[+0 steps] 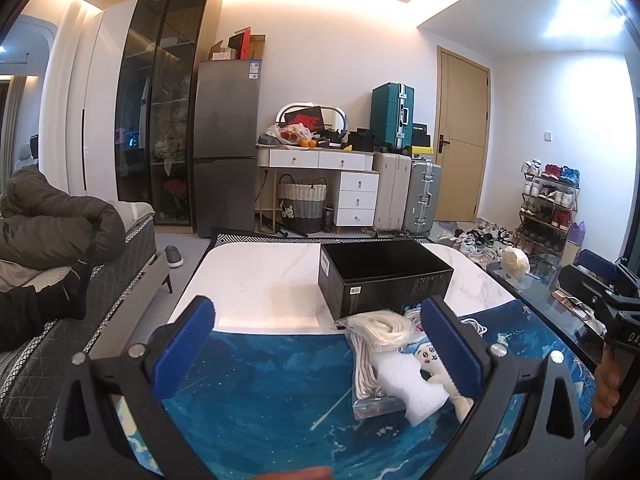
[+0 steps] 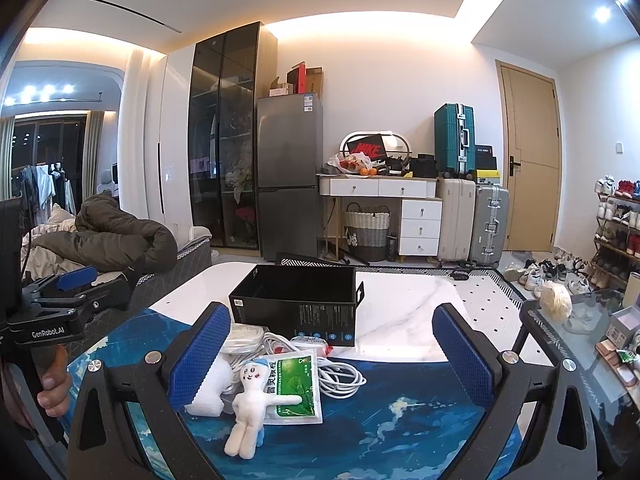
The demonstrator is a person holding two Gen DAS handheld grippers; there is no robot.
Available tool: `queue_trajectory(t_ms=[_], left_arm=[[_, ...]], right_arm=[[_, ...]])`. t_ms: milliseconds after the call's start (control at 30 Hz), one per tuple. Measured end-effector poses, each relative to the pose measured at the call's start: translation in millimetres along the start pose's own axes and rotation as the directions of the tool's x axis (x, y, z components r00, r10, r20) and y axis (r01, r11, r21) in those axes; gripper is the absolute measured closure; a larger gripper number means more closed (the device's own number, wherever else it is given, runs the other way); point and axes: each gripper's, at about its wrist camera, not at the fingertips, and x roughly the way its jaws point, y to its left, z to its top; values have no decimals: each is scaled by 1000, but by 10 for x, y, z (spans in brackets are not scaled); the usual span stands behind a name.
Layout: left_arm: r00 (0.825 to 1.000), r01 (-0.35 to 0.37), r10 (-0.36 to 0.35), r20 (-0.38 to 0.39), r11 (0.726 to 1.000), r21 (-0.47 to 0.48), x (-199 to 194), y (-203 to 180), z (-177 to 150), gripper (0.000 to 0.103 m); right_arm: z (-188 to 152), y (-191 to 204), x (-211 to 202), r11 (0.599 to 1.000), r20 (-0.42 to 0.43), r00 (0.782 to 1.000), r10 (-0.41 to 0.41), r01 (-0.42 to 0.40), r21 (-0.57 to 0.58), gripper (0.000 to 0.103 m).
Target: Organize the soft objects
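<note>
— Any writing? Where's the plush doll (image 2: 248, 404)?
— "GenRobot.AI" on the left gripper (image 2: 60, 280); "NIKE" behind. Doll lies just before the black box (image 2: 296, 304), on the green sachet (image 2: 298, 388). Both grippers, right gripper (image 2: 332, 356) included, gape empty.

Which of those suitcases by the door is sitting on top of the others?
The teal suitcase. It stands upright on top of the cream suitcase, beside which the silver suitcase stands on the floor.
</note>
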Motion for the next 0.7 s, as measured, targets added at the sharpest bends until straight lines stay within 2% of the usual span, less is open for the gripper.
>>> queue_trajectory(t_ms=[167,433,633,700], left_arm=[[1000,-6,6,-8,1000,-1,9,-9,-13,0],[997,38,-38,-68,999,5,91,-32,7,0],[997,24,-22,-78,999,21,114,-56,27,0],[997,-1,2,-79,1000,21,124,-53,34,0]], right_arm=[[8,-41,16,999,-22,999,33,-32,32,0],[59,-40,29,998,-38,998,51,-49,47,0],[70,-55,53,997,-61,997,52,-48,66,0],[73,-40,51,997,-61,997,45,-41,61,0]])
